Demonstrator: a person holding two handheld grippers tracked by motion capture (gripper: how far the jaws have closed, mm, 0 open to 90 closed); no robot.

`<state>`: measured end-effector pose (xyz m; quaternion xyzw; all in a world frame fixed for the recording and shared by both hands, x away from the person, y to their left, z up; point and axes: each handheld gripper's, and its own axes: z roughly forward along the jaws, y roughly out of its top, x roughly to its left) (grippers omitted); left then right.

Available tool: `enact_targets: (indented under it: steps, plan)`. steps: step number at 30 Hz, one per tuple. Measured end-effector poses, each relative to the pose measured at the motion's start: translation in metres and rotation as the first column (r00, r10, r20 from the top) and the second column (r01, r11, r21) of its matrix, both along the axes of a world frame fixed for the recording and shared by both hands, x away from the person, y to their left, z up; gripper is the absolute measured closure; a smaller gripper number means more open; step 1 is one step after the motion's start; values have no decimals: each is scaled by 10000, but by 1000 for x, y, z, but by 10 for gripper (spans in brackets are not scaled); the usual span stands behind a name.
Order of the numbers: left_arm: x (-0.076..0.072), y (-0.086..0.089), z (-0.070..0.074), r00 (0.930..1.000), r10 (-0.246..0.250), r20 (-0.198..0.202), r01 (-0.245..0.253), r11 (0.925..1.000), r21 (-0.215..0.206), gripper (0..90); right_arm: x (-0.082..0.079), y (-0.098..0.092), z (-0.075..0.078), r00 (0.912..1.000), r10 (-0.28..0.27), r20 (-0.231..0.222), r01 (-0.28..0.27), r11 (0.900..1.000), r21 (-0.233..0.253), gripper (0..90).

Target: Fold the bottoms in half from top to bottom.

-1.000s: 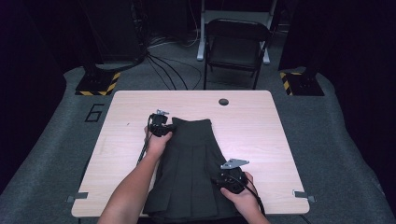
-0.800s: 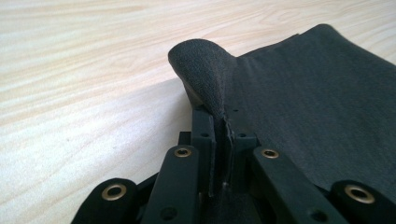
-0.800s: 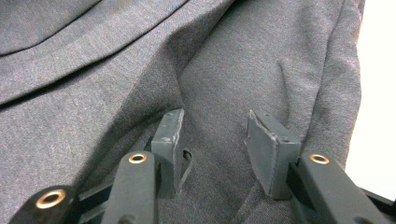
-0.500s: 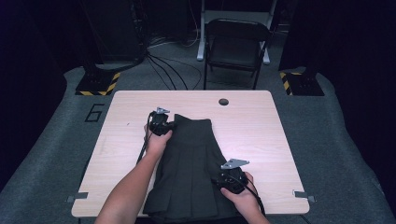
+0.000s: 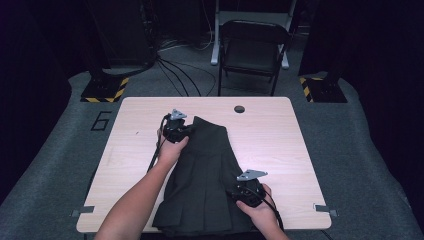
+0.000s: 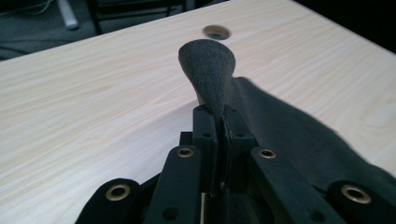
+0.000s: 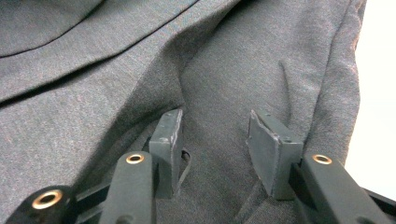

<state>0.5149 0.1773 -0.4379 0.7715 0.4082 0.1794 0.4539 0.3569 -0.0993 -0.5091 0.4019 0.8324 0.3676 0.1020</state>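
Left gripper [image 5: 186, 131] lifted skirt [image 5: 205, 175] corner, jaws clamped on it, right gripper [image 5: 239, 190] jaws apart.

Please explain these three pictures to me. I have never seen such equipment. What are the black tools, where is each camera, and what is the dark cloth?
A person sits at a wooden table and holds a two-jaw gripper in each hand. The high view comes from a fixed camera above the person, looking forward and down. The other two pictures come from small cameras riding on the grippers, looking along their black jaws.

On the table lies a dark grey pleated skirt. The left gripper is at the skirt's far, narrow end. In its own view the jaws are closed on a fold of the skirt, which sticks up between them. The right gripper rests on the skirt near its right edge, closer to the person. In its view the jaws stand open, with cloth between them, not pinched.
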Motion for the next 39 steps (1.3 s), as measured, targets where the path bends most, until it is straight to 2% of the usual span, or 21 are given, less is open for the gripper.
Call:
enact_targets:
  steps: [2, 3, 4, 9, 11, 12, 13, 14, 16, 17, 18, 21, 22, 25, 27, 29, 32, 34, 36, 37, 39]
  plan:
    - [-3, -2, 1, 10000, -74, 32, 75, 9999, -138, 858, 0, 0, 0, 10000, -1, -28, 1, 10000, 48, 545]
    - [-10, -6, 6, 9986, -511, 163, 512, 9987, -75, 858, 0, 0, -1, 10000, -30, -33, 30, 10000, 47, 544]
    - [-14, -8, 8, 9969, -738, 277, 739, 9973, -30, 857, 1, 0, -1, 10000, -26, -28, 26, 10000, 45, 544]
    - [-36, -23, 18, 9813, -1800, 681, 1796, 9837, 116, 858, 4, -2, -4, 10000, 30, 9, -30, 10000, -94, 540]
    - [-44, -29, 20, 9749, -2086, 773, 2082, 9780, 136, 858, 5, -3, -4, 9999, -56, -91, 55, 10000, -27, 534]
    - [-44, -29, 20, 9749, -2086, 773, 2082, 9780, 136, 858, 5, -3, -4, 9999, -56, -91, 55, 10000, -27, 534]
    - [-50, -33, 21, 9701, -2259, 890, 2245, 9741, 257, 858, 5, -5, -2, 9996, -244, -157, 244, 9997, 25, 527]
    - [-52, -34, 21, 9687, -2319, 883, 2303, 9727, 275, 858, 5, -5, -1, 9990, -401, -203, 403, 9991, 96, 527]
    - [-52, -33, 22, 9682, -2346, 868, 2329, 9721, 295, 857, 5, -6, 1, 9988, -476, -128, 479, 9986, 207, 527]
    - [-52, -34, 22, 9698, -2261, 919, 2248, 9741, 249, 857, 5, -7, 4, 9985, -547, -51, 548, 9981, 294, 527]
    - [-51, -32, 23, 9709, -2220, 899, 2206, 9750, 248, 857, 3, -10, 16, 9970, -681, 367, 652, 9950, 750, 527]
    - [-46, -27, 24, 9768, -1945, 892, 1937, 9809, 175, 857, 2, -10, 28, 9963, -470, 715, 397, 9942, 1001, 516]
    - [-46, -27, 24, 9768, -1945, 892, 1937, 9809, 175, 858, 2, -10, 28, 9963, -470, 715, 397, 9942, 1001, 516]
    - [-44, -23, 28, 9782, -1836, 971, 1835, 9830, 97, 858, -2, -1, 31, 9987, 125, 493, -180, 9935, 1128, 504]
    - [-45, -22, 29, 9766, -1904, 997, 1907, 9816, 63, 857, -4, 4, 26, 9979, 456, 462, -491, 9959, 755, 502]
    - [-46, -22, 29, 9771, -1882, 992, 1883, 9821, 79, 858, -5, 5, 24, 9980, 523, 362, -543, 9968, 592, 500]
    - [-49, -23, 31, 9727, -2046, 1095, 2052, 9787, 62, 857, -7, 7, 18, 9984, 543, 149, -545, 9984, 150, 499]
    - [-50, -24, 31, 9725, -2069, 1072, 2072, 9783, 86, 857, -9, 4, 22, 9990, 285, 357, -296, 9991, 306, 501]
    - [-49, -24, 31, 9728, -2061, 1054, 2065, 9784, 76, 857, -11, 4, 28, 9985, 237, 492, -273, 9970, 725, 497]
    - [-49, -24, 30, 9732, -2055, 1029, 2065, 9784, 13, 857, -11, 6, 32, 9975, 397, 588, -450, 9949, 902, 477]
    - [-49, -25, 30, 9732, -2063, 1011, 2075, 9782, -8, 857, -11, 8, 33, 9970, 501, 584, -548, 9951, 820, 459]
